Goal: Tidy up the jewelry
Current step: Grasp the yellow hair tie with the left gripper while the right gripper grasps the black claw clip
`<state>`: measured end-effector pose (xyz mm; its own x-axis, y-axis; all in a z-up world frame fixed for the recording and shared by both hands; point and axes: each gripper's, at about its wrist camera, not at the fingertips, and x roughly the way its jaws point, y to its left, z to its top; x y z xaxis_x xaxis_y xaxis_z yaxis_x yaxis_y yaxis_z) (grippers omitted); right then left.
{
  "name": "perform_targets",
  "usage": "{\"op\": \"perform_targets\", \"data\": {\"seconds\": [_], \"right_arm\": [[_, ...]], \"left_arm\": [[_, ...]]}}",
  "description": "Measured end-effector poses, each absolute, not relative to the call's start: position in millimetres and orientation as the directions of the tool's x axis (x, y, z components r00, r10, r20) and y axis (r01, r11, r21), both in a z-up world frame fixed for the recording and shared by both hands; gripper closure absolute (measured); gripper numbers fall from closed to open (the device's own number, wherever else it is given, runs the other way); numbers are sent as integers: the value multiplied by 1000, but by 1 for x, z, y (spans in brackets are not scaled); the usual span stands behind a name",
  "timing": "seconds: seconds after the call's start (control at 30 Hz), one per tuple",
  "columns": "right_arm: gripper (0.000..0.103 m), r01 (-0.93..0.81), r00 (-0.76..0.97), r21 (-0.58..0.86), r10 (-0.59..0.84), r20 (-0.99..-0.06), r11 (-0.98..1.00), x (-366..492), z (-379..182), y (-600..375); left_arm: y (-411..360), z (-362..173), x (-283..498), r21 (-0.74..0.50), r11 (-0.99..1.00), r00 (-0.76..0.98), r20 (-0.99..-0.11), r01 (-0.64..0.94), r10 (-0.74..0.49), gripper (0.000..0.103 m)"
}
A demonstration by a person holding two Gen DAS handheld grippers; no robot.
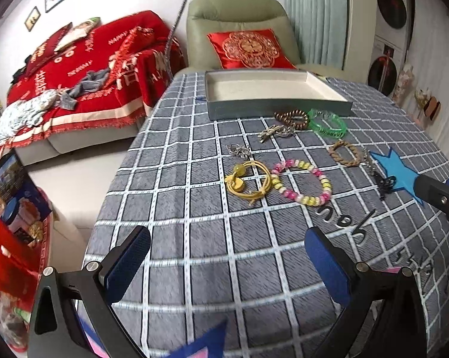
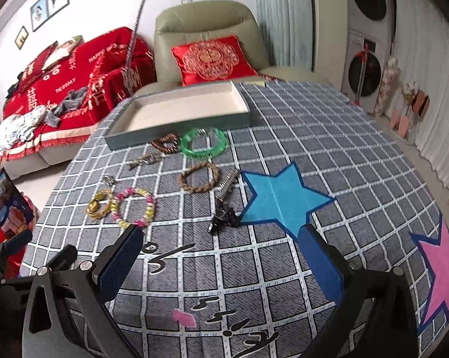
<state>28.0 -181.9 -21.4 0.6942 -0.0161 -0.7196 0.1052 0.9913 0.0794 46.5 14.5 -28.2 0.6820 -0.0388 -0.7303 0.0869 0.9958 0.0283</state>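
Note:
An empty grey tray [image 1: 279,109] [image 2: 176,132] with a white lining stands at the far side of the checked tablecloth. In front of it lie a brown bead bracelet [image 1: 293,118] [image 2: 165,143], a green bangle [image 1: 328,123] [image 2: 203,143], a rope bracelet [image 1: 345,153] [image 2: 199,177], a pink and yellow bead bracelet [image 1: 302,183] [image 2: 133,205], a yellow cord bracelet [image 1: 248,180] [image 2: 98,203], a black chain piece [image 1: 382,182] [image 2: 224,208] and small silver pieces [image 1: 276,131] [image 2: 145,159]. My left gripper [image 1: 227,256] is open and empty, short of the jewelry. My right gripper [image 2: 221,256] is open and empty, just short of the black chain piece.
The table [image 2: 328,137] has a grey checked cloth with a blue star [image 2: 279,198] and a pink star [image 2: 439,271]. Beyond the table stand a green armchair [image 1: 239,21] with a red cushion and a sofa [image 1: 75,68] under a red throw. The right gripper's finger shows in the left wrist view [image 1: 439,194].

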Motion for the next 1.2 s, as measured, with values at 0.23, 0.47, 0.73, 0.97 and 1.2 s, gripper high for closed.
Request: {"op": "perform_targets", "data": {"seconds": [0.23, 0.47, 0.73, 0.97, 1.2], "right_arm": [[0, 146, 608, 127, 12, -794, 981, 57, -42, -194], [0, 176, 541, 137, 20, -841, 975, 82, -64, -195], [18, 158, 537, 71, -25, -843, 985, 92, -69, -184], [73, 150, 548, 41, -48, -835, 988, 90, -65, -183], [78, 130, 588, 142, 39, -808, 981, 82, -54, -193]], "left_arm": [[23, -45, 94, 0, 990, 606, -791, 143, -87, 0], [16, -60, 121, -20, 982, 552, -825, 188, -122, 0], [8, -52, 124, -57, 973, 561, -809, 226, -178, 30], [9, -48, 121, -72, 963, 575, -790, 261, -215, 75], [20, -39, 118, -150, 954, 562, -780, 261, -277, 75]]}}
